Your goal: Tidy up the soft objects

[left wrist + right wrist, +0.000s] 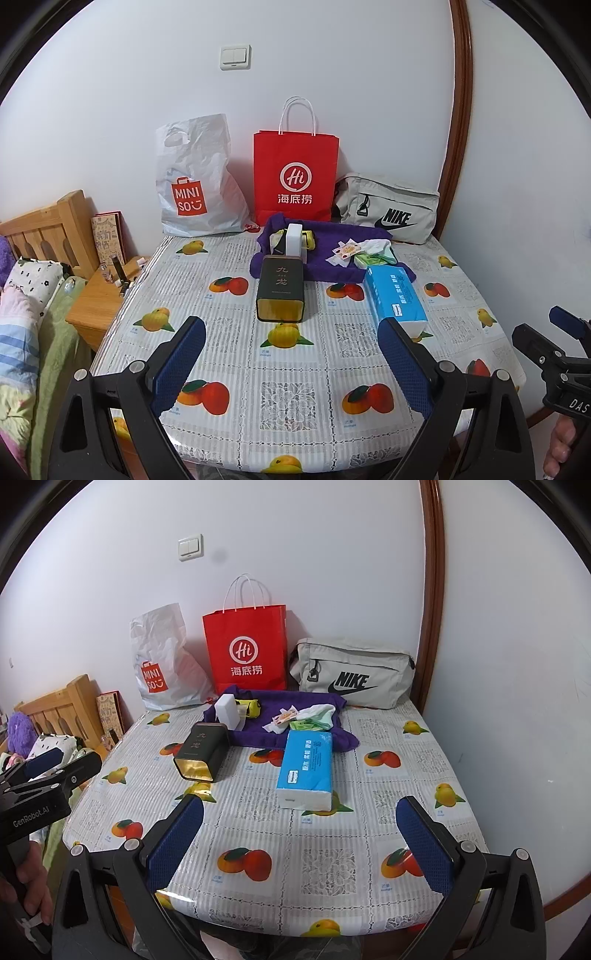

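Left tool (291, 363) with blue pads spread wide apart, holding nothing, low over the near edge of the counter (295, 406) with its shiny fruit-print cover. Right tool (299, 843) just the same: blue pads far apart, nothing between them, over the near edge too.

Landmark: tall red paper bag with white string handles (245, 653), standing at the back against the white wall. Left of the red bag, a crinkly white plastic shopping bag with an orange logo (162, 664). Right of the red bag, a grey cloth waist bag with a black logo (351, 674). Right in front of the red bag, a soft purple cloth (277, 731) spread flat. On the cloth: a white block-shaped thing (227, 709), a small yellow thing (249, 704) beside it, a little printed packet (284, 716), and a bundle of white and pale green soft cloth (314, 716).

Nearer than the purple cloth and a bit left of the red bag, a dark green tin box with gold ends (201, 755), lying on its side, touching the cloth's edge. Nearer and a bit right of the red bag, a soft blue pack of paper tissues (306, 771), its far end on the cloth.

Far left of the red bag, a wooden bed head (48, 229) and a small wooden side stand (99, 295).
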Motion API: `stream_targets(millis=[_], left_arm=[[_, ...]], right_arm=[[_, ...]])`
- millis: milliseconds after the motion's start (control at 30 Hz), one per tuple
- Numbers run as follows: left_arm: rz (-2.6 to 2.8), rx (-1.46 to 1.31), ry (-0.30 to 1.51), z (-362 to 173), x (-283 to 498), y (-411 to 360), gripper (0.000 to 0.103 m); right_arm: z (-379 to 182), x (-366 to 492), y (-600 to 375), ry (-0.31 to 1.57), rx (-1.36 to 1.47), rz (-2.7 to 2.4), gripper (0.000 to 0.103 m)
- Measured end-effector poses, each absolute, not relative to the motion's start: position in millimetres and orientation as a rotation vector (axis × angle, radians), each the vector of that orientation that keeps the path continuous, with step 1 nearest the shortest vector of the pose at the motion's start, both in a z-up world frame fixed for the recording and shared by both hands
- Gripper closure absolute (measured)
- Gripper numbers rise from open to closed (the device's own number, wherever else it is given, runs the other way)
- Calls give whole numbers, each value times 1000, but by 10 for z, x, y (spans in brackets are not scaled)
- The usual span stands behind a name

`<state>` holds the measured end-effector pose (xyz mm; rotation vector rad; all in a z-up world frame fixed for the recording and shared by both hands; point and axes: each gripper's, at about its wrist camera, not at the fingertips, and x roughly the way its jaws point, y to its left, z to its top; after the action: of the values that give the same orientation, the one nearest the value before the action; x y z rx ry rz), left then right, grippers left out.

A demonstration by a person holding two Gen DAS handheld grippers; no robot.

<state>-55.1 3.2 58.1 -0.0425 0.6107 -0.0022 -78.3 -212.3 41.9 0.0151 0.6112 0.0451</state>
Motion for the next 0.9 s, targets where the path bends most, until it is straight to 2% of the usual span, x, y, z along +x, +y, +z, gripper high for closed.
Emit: stream_targets(millis=[900], left_arm=[[-2,-47,611,568,-571,63,9]], right_arm=[[416,-812,-2068,614,12,50,0]])
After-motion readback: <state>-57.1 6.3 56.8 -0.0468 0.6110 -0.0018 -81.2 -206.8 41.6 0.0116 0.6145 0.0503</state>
